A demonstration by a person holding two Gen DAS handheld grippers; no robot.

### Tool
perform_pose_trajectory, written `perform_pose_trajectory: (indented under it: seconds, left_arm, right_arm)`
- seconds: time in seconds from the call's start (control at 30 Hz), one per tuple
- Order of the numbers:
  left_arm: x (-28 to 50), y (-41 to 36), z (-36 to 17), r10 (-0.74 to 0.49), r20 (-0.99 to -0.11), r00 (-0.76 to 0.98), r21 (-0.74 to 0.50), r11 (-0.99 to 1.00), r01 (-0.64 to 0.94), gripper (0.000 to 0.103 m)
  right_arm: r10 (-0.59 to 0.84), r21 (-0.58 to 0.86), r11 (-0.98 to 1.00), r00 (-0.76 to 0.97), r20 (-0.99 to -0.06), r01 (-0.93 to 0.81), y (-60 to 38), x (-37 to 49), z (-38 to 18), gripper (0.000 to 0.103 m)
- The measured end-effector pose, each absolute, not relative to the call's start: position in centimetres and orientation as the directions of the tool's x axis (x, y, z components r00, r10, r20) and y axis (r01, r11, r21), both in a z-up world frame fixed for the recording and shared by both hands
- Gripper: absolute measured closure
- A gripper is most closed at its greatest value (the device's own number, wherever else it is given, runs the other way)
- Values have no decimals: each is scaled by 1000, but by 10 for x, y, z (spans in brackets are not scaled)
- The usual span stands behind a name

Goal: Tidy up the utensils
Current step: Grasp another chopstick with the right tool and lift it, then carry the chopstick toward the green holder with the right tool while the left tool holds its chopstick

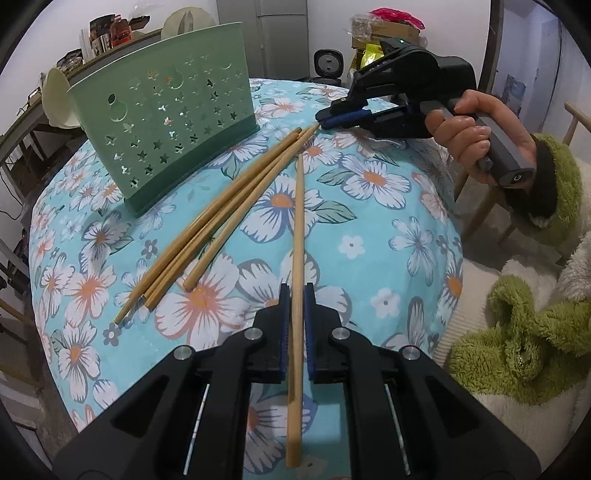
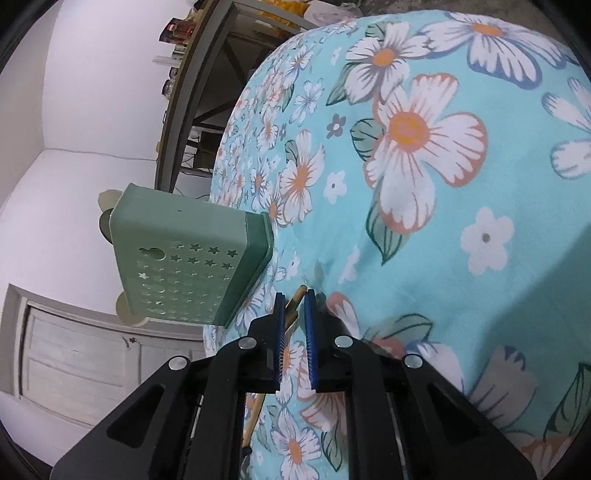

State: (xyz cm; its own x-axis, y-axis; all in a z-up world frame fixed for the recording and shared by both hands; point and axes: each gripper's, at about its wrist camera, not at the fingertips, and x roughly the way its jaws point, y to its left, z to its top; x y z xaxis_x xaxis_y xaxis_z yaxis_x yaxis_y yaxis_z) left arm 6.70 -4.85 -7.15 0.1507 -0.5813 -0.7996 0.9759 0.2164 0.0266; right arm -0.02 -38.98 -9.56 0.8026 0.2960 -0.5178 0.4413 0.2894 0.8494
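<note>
A single wooden chopstick [image 1: 299, 221] runs straight away from me, and my left gripper [image 1: 297, 291] is shut on its thick half, just above the floral tablecloth [image 1: 369, 240]. To its left lies a loose bundle of chopsticks [image 1: 207, 236], fanned toward a green perforated utensil holder [image 1: 166, 122] that stands upright. At the bundle's far end my right gripper [image 1: 320, 120], held by a hand [image 1: 472, 136], is closed on one chopstick's tip. In the right wrist view, rolled sideways, that chopstick end [image 2: 300, 291] sits between the blue pads of the right gripper [image 2: 295, 295], beside the holder [image 2: 184, 266].
The round table drops off on all sides under the cloth [image 2: 443, 258]. A fuzzy green garment [image 1: 517, 332] lies on a seat at the right. Behind the table are a cluttered shelf [image 1: 107, 33], a rice cooker [image 1: 328, 64] and a grey cabinet [image 1: 266, 33].
</note>
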Motion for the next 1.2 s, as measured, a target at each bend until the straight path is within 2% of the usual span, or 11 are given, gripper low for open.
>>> perform_pose_trajectory:
  seconds: [0.43,0.53,0.6,0.8,0.93,1.2]
  left_arm:
    - [70,-50,-74,-587,-796,152,16,229,973,96]
    - [70,-49,-75,-590,-794,149,13,228,974,96]
    - [72,-48,-76,-592,-793,146,5,233,973,94]
    - [75,-45,-74,-593,-790,159,-10,271,963,91]
    - [70,-45,-70,-605,-779,165,-19,285,958,83]
    - [63,-61,-64,-636,-751,178,-42,314,948,80]
  right_arm:
    - [305,845,215,788,-535,490,-395,9,-103,87]
    - [283,841,219,792,-541,495,-393,11,-102,88]
    - [274,842,218,797,-538,493,-393,9,-102,92]
    - [286,867,215,820,-495,449,-391,-1,-97,94]
    - [282,878,283,841,-462,387,-385,-5,-75,95]
    - [191,796,529,873,-448,293,-371,-6,-6,96]
